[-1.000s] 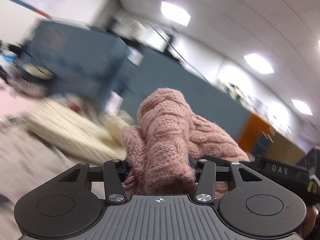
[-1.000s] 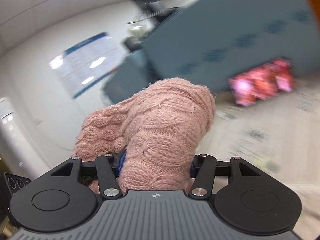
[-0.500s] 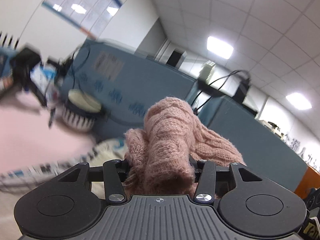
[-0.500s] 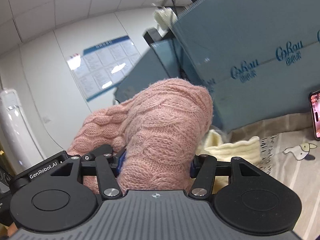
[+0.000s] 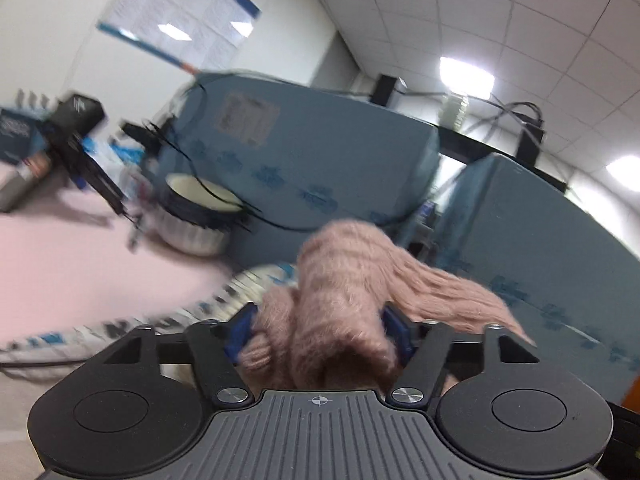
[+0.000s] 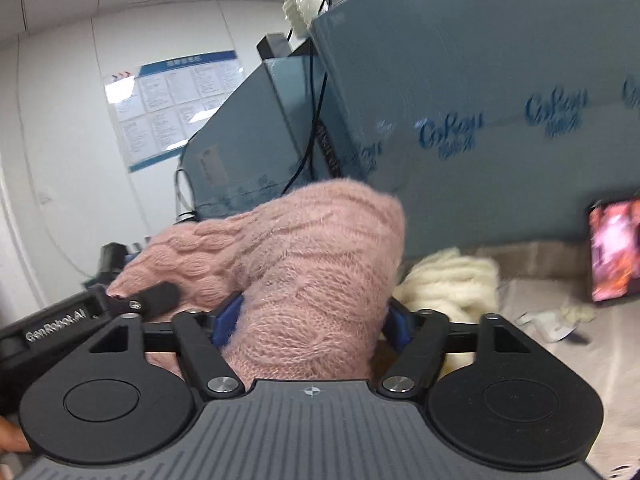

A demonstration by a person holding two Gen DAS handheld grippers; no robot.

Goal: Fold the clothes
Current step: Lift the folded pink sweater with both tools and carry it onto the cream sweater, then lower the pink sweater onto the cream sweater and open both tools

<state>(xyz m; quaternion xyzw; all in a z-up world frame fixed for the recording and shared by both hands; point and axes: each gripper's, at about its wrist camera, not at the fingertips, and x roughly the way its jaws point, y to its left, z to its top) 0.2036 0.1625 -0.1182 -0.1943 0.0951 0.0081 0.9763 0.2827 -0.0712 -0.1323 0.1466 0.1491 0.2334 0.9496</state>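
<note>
While both grippers' jaws are opening around the pink cable-knit sweater (image 5: 344, 300), the left gripper (image 5: 320, 332) and right gripper (image 6: 308, 320) may let its bunched folds at lower centre slump crooked.

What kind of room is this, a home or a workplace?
Most likely an office: blue partition panels, a wall notice board and a tiled ceiling with panel lights, though clothes lie on a cloth-covered table.

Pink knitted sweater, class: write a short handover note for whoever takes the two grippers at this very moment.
Left gripper: jaws opening, a bunched fold of the pink knitted sweater between its blue pads.
Right gripper: jaws opening too, another thick fold of the sweater between them.
A cream knit lies on the bed cover behind.
Done: sweater carried over, release under way.
Left: let go fully, then check and finish the fold; how it lies cannot be seen.
</note>
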